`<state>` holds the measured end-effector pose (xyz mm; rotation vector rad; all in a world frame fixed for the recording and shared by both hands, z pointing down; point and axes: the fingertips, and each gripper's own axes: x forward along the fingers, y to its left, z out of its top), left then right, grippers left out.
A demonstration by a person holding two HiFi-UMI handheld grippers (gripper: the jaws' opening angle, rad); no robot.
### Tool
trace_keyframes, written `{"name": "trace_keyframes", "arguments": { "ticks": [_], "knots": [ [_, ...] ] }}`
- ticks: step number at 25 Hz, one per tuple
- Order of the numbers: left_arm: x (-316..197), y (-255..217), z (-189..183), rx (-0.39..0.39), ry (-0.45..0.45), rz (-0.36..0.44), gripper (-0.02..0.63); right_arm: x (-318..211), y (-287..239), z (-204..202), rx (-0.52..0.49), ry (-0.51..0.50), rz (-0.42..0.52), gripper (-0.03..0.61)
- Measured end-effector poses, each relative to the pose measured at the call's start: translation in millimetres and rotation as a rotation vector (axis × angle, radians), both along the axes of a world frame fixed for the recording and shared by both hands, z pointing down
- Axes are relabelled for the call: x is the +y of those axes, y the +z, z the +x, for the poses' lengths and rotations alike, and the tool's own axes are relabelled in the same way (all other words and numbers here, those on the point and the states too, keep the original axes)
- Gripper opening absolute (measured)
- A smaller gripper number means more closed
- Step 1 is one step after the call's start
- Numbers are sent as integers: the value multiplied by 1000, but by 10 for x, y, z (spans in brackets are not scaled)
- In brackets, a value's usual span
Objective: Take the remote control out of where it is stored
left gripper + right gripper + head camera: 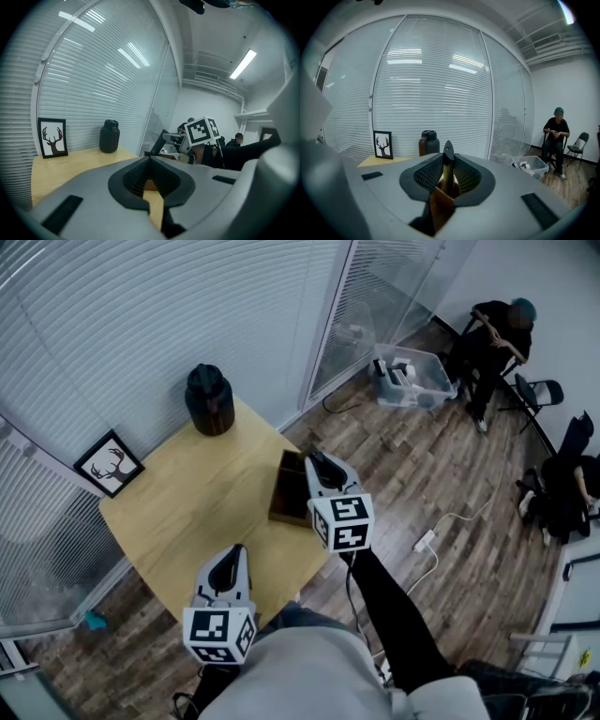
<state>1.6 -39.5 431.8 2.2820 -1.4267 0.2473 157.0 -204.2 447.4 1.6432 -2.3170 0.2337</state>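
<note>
A slim black remote control (448, 161) stands on edge between the pads of my right gripper (448, 154), which is shut on it. Just under it is the brown wooden box (439, 206). In the head view, my right gripper (319, 466) hovers over that open box (284, 491) at the right edge of the light wooden table (178, 512). My left gripper (228, 568) is over the table's front corner, shut, with nothing between its jaws (149, 161).
A dark jar (209, 399) and a framed deer picture (109, 463) stand at the back of the table by the blinds. On the floor lie a white cable with a power strip (424, 540) and a clear plastic bin (412, 376). A person sits (497, 338) beyond.
</note>
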Motion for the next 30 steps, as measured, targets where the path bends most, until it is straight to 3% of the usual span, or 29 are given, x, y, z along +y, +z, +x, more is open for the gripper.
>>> {"name": "trace_keyframes", "arguments": {
  "ticks": [30],
  "knots": [
    [85, 12, 60, -7, 13, 0, 9, 186, -49, 79, -14, 7, 12, 74]
  ]
}}
